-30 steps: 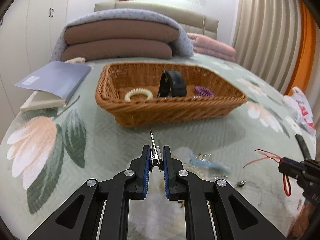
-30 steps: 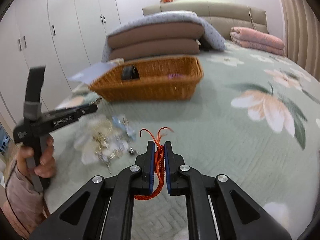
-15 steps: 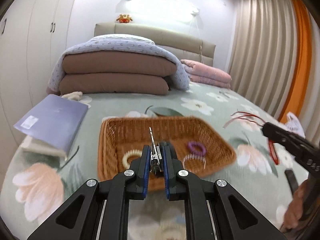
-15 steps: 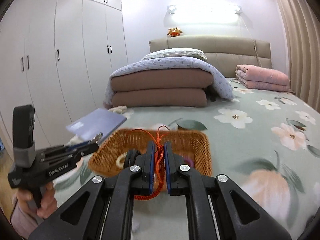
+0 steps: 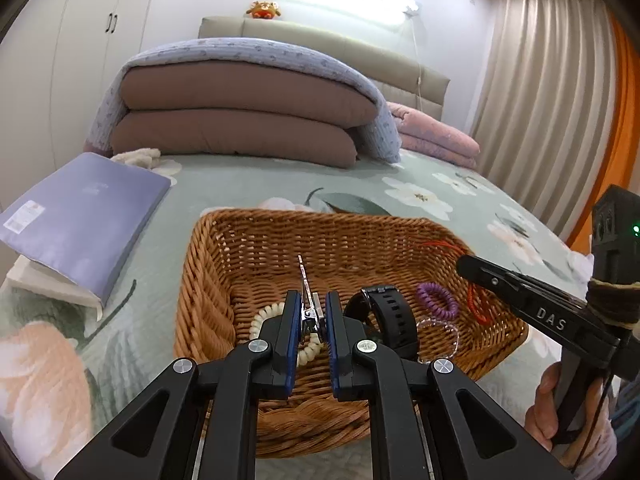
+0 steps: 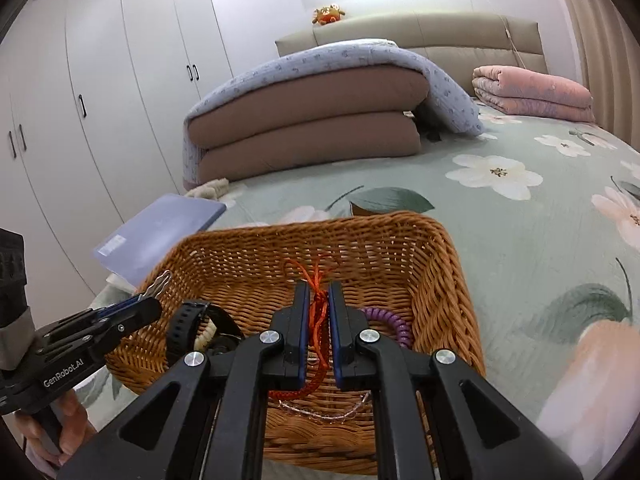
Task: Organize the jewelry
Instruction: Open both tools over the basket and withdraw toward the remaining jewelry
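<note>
Two hand-held grippers are shown poised over a wicker basket (image 5: 208, 280) on the bed (image 6: 540, 240), each loaded with one piece of jewelry. The left hand-held gripper (image 5: 311, 316) is clenched on a metal hair clip (image 5: 305, 280), whose thin blade sticks up and forward beyond the blue pads. The right hand-held gripper (image 6: 319, 312) is clenched on a red cord (image 6: 318, 300); frayed ends rise above the pads, and a loop hangs below them toward the basket floor.

The step in hand is judged to be the delivery of both pieces into the basket, with transport apparently complete and release not yet made. The next move is judged to call for a slight lowering of each tool, so that nothing bounces over the rim, followed by an opening of the jaws. The cord may cling to the pads, and the clip may catch on the weave.

Contents of the basket are as follows: a black watch (image 5: 390, 312) standing on its strap near the middle; a cream coil band (image 5: 272, 320) to its left, partly hidden behind the left tool; a purple coil band (image 5: 436, 300) to its right; and a clear bead bracelet (image 6: 324, 410) lying near the front wall.

Outside the basket, a blue folder (image 5: 80, 216) is seen lying on the bed to the left, well apart from it.
</note>
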A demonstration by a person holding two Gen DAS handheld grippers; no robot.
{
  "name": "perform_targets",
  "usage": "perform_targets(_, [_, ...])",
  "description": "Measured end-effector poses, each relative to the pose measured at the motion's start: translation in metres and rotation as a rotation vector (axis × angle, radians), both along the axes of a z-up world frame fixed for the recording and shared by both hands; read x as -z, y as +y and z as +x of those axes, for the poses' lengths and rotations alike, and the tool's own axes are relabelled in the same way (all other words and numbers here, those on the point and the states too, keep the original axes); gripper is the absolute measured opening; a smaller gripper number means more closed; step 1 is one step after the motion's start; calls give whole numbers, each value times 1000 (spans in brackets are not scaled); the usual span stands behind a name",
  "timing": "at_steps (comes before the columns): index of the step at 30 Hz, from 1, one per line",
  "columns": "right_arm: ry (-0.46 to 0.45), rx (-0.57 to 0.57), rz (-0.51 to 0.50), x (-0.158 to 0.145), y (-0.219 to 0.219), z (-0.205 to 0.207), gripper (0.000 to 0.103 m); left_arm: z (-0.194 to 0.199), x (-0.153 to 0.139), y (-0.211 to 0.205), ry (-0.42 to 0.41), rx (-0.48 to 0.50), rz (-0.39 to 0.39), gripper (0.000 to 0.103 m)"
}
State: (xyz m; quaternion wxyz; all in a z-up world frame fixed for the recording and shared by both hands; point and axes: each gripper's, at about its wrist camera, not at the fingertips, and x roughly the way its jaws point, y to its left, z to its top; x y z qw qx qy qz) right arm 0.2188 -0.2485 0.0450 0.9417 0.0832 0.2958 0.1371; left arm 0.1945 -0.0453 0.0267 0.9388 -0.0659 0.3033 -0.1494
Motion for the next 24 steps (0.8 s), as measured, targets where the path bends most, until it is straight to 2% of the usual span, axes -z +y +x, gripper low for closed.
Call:
perform_targets(5, [-4,-1,1,3,1,-3,17,-2,-1,4,-17,-20,-10,13])
perform_targets(7, [7,-13,37,5,-3,-2,19,-1,-1,8,-10,-16,-35,32])
perform_targets(9, [12,-10,50,5,-6,-2,20,-3,-3,12,-22,-34,-47,41])
perform_targets(13, [14,-12,77,6,-13,-3,20,-6,-6,11,-41,-40,-36,41])
perform_targets(17, [-1,-12,53,4,-9,-8,20,-10,-6,8,-51,-56,-10,41])
perform_targets(21, [-62,-15,12,-7,-3,-28,20,-23,-9,10,-67,-67,-13,41])
perform_targets(24, [-96,-43,23,-18,-4,-55,20,-43,-16,15,-97,-63,-29,41])
